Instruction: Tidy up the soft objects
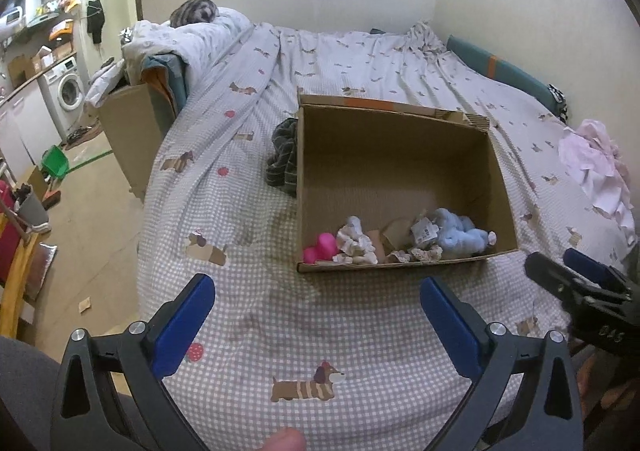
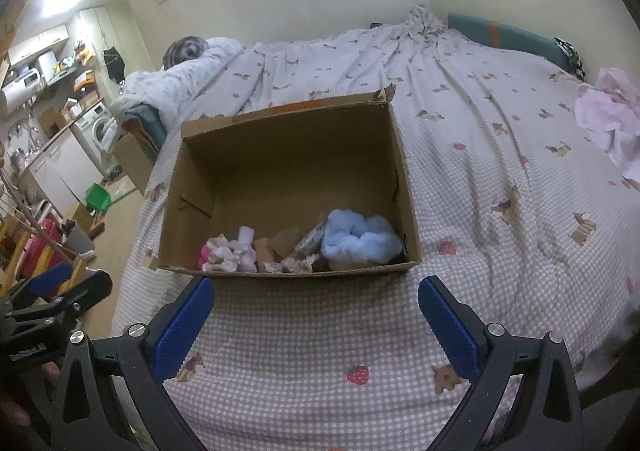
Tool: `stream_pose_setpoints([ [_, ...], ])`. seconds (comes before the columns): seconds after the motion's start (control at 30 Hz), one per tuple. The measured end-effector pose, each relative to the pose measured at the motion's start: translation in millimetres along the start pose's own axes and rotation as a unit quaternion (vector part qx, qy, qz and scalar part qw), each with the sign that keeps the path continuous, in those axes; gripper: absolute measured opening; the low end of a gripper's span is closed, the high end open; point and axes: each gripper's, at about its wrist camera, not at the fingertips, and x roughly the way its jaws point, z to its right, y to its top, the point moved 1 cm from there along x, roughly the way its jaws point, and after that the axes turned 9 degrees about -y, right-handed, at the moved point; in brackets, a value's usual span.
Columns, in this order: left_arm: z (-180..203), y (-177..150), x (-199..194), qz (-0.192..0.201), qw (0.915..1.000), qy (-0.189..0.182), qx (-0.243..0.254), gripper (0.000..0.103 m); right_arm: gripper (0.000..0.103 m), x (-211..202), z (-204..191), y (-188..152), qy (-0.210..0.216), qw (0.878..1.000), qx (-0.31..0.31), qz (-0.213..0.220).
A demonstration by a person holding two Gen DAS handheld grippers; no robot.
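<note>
An open cardboard box (image 1: 400, 155) (image 2: 280, 155) sits on the checked bed cover. Along its near wall lie a fluffy light-blue soft toy (image 1: 456, 235) (image 2: 360, 237), a pink soft item (image 1: 320, 247) (image 2: 205, 253), white crumpled soft pieces (image 1: 356, 243) (image 2: 236, 251) and a tagged bundle (image 1: 424, 231). A dark striped cloth (image 1: 284, 157) lies against the box's left outside wall. A pale pink garment (image 1: 596, 167) (image 2: 612, 115) lies at the bed's right side. My left gripper (image 1: 316, 303) is open and empty, short of the box. My right gripper (image 2: 316, 303) is open and empty, just before the box's near wall.
The bed cover (image 1: 320, 331) has dog and strawberry prints. Rumpled bedding and a striped cushion (image 1: 196, 11) lie at the far left. A teal mat (image 1: 500, 67) runs along the wall. A cardboard panel (image 1: 132, 139), a green bin (image 1: 56, 165) and a washing machine (image 1: 68, 91) stand left of the bed.
</note>
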Motion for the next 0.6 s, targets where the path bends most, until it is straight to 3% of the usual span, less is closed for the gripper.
stream_pose_setpoints([
  [0.2, 5, -2, 3, -0.003, 0.9999, 0.0, 0.017, 0.102, 0.103, 6, -5, -2, -0.004, 1.0, -0.012, -0.009],
  [0.6, -3, -1, 9, -0.007, 0.9999, -0.007, -0.004, 0.102, 0.103, 8, -14, -3, -0.01, 1.0, -0.025, -0.005],
])
